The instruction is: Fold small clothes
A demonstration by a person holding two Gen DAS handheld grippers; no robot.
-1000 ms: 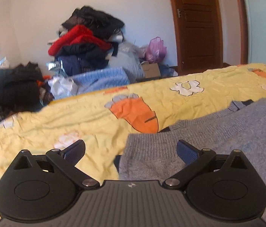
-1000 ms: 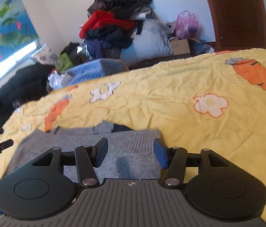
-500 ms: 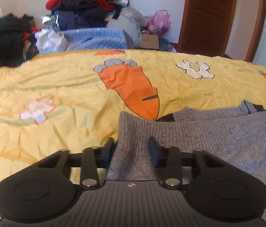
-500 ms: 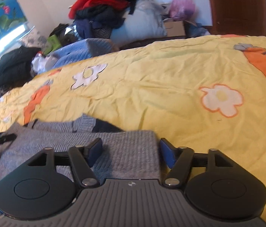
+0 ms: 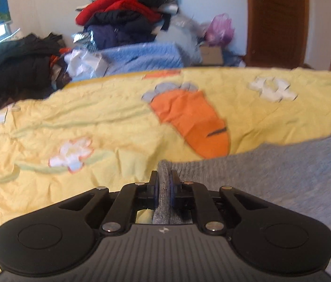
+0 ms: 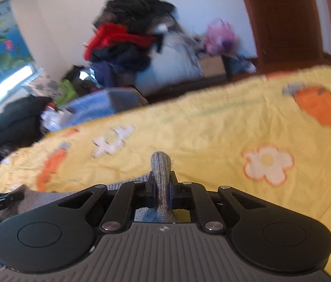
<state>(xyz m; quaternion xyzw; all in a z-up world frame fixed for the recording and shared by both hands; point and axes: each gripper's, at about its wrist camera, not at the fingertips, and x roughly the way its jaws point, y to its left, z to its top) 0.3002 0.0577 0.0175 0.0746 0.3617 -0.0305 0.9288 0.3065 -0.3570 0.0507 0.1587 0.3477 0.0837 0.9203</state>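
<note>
Here the left gripper (image 5: 163, 189) has its two fingers drawn almost together, with only a narrow strip of the grey knit sweater (image 5: 283, 174) pinched upright between the blue pads (image 5: 156, 191). The tool sits low and level over the yellow bedspread (image 5: 95, 127), pointing across the bed toward its far edge. From the pinch the sweater spreads away to the right, covering the near right part of the bedspread, its upper border running just below the orange carrot print (image 5: 193, 122).

In the right wrist view the right gripper (image 6: 163, 188) is likewise closed down on a fold of the same sweater (image 6: 162, 178), which pokes up past the fingertips as a rounded grey nub. This tool is tilted, so the bed's far edge slants upward to the right. The rest of the garment trails off to the left beneath the tool body, and the black tip of the other gripper shows at the left border of that view, just above the grey cloth.

Beyond the bed's far edge rises a pile of clothes (image 5: 123, 21) in red, black and navy against the wall, with a brown wooden door (image 5: 278, 21) to the right.
</note>
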